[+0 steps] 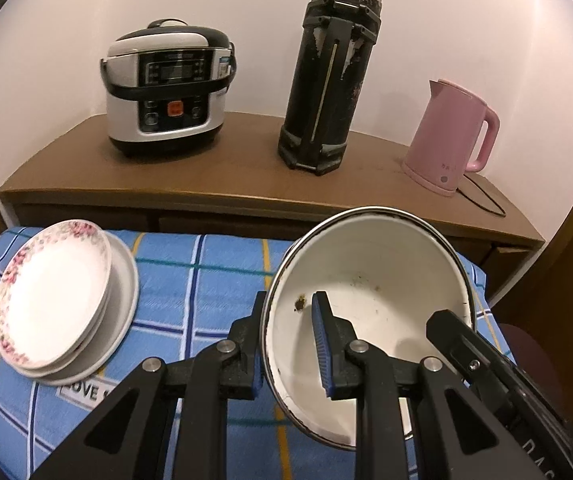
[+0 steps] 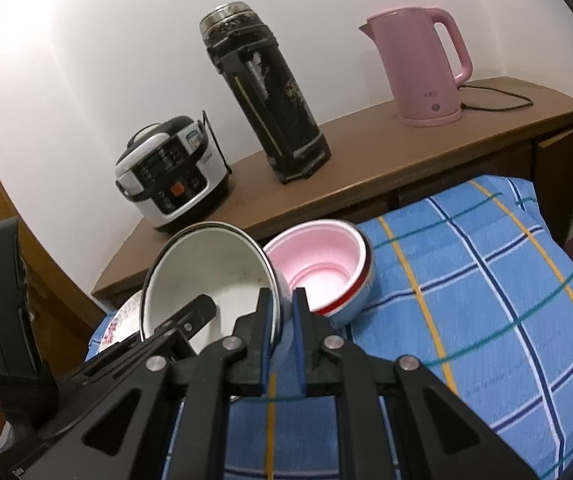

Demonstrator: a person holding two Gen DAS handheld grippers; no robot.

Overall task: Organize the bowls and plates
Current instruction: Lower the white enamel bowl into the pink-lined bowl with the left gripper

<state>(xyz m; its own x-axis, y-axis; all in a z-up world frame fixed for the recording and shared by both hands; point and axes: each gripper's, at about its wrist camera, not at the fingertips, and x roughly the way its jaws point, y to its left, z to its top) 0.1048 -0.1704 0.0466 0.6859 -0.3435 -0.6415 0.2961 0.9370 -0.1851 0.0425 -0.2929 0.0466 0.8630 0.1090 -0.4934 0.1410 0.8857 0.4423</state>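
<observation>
Both grippers clench the white enamel bowl: left gripper at nine o'clock, right gripper at three.

Glossy enamel bowl; woven checked cloth.

The white enamel bowl has a dark rim and brown specks inside; it is tilted with its mouth toward the cameras, at about 4 o'clock in the left wrist view. Two stacked plates, the top one floral-edged, lie at 9 o'clock on the blue checked cloth. A pink-lined bowl with a red band sits tilted at the white bowl's 3 o'clock side.
</observation>
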